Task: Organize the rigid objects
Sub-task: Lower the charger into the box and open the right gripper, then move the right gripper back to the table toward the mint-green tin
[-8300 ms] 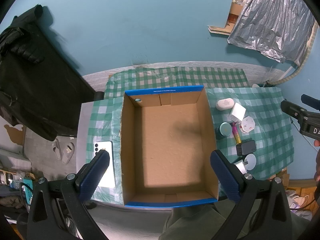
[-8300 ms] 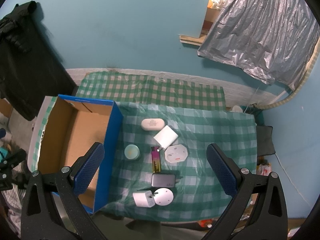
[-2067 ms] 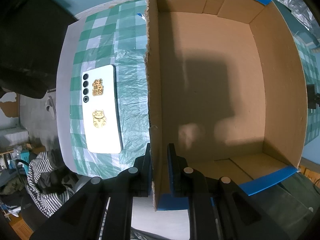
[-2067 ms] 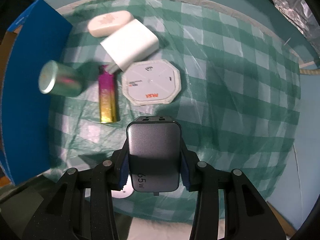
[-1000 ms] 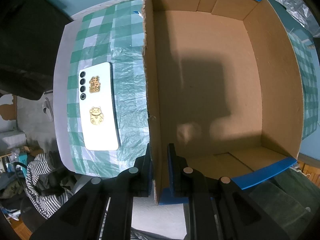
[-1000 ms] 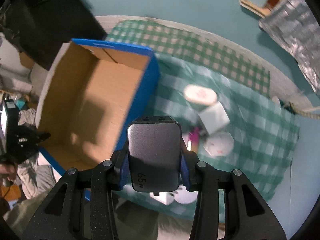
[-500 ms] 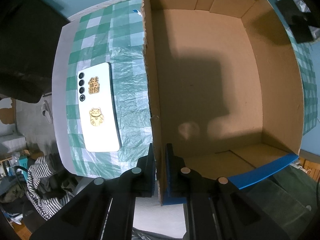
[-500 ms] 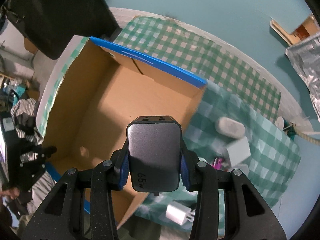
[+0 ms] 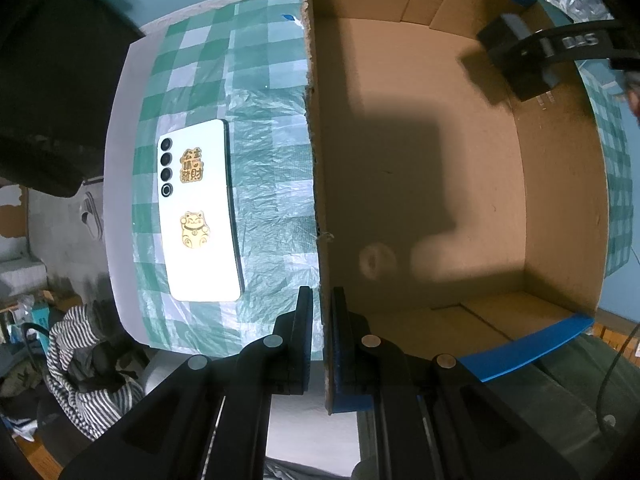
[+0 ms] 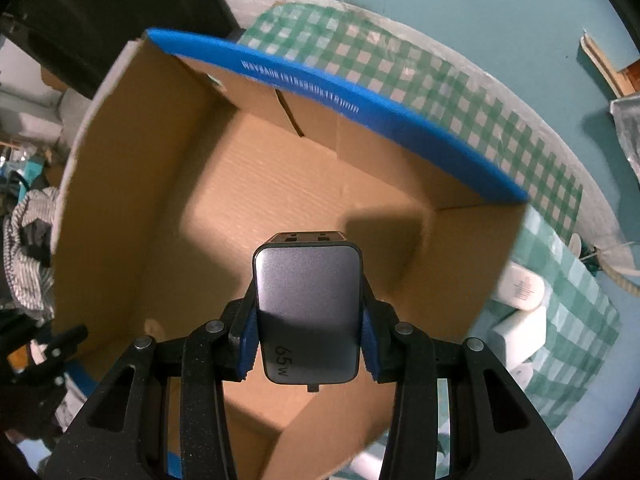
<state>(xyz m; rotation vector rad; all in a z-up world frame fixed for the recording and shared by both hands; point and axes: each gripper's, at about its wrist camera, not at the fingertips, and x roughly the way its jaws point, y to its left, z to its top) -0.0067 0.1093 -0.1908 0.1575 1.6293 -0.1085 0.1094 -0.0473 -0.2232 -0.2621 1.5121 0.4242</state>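
An open cardboard box [image 9: 440, 184] with blue outer sides stands on the green checked tablecloth; it also shows in the right wrist view [image 10: 248, 184]. My left gripper [image 9: 321, 308] is shut on the box's near left wall [image 9: 316, 160]. My right gripper [image 10: 308, 280] is shut on a dark grey 65W charger [image 10: 308, 312] and holds it above the inside of the box. The right gripper and charger [image 9: 516, 56] show over the box's far right corner in the left wrist view. The box floor is bare.
A white phone [image 9: 196, 208] with gold stickers lies on the cloth left of the box. A white oval case [image 10: 522, 288] and a white charger block [image 10: 520, 334] lie on the cloth right of the box. Striped cloth [image 9: 80, 360] lies below the table's left edge.
My right gripper has carried the grey charger from the cloth leftward to over the inside of the box. My left gripper has stayed shut on the box wall.
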